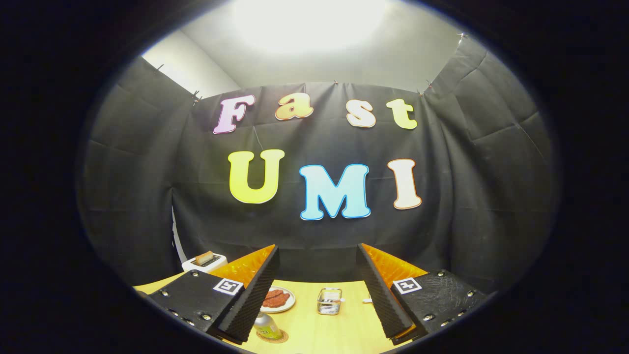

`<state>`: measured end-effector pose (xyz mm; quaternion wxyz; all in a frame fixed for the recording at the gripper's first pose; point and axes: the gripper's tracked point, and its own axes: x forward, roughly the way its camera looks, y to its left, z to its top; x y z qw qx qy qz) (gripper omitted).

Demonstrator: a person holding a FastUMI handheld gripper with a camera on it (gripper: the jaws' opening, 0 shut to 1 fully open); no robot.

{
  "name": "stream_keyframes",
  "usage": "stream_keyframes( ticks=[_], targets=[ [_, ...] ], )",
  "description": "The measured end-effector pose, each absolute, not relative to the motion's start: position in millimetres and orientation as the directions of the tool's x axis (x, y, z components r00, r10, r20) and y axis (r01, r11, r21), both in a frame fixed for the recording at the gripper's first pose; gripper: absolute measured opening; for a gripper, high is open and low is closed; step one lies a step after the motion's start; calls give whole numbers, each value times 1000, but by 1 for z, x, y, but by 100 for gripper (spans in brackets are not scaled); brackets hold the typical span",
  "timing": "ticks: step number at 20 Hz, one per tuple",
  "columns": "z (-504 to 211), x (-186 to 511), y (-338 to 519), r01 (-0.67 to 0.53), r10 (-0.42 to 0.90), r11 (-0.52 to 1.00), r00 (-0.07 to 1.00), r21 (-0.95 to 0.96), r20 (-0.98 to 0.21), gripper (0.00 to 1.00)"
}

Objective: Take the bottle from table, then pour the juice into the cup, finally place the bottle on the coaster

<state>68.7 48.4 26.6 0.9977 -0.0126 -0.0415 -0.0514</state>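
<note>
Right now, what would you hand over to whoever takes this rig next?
Gripper: open, holding nothing, raised above the table.
Bottle: upright on the round coaster, just inside the near finger.
Beyond the fingers: plate of red food, small wire basket, toaster farther back.
Done: bottle already stands on the coaster.
Left: I cannot make out the cup, so pouring is unconfirmed.

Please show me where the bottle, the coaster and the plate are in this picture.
bottle (266,323): gripper view, on its shoulder, beside the left finger.
coaster (280,338): gripper view, on its rim showing under the bottle.
plate (290,303): gripper view, on its bare rim, beyond the bottle.
gripper (317,290): gripper view, fingers open, holding nothing.
</note>
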Motion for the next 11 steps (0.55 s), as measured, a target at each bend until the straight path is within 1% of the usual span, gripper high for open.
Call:
stream_keyframes(
  ticks=[3, 9, 11],
  targets=[
    [25, 65, 36, 114, -110, 992, 992, -50, 68, 96],
    [-3, 52, 18, 79, -77, 995, 996, -54, 46, 96],
    [-15, 45, 4, 89, -85, 994, 994, -59, 67, 96]
  ],
)
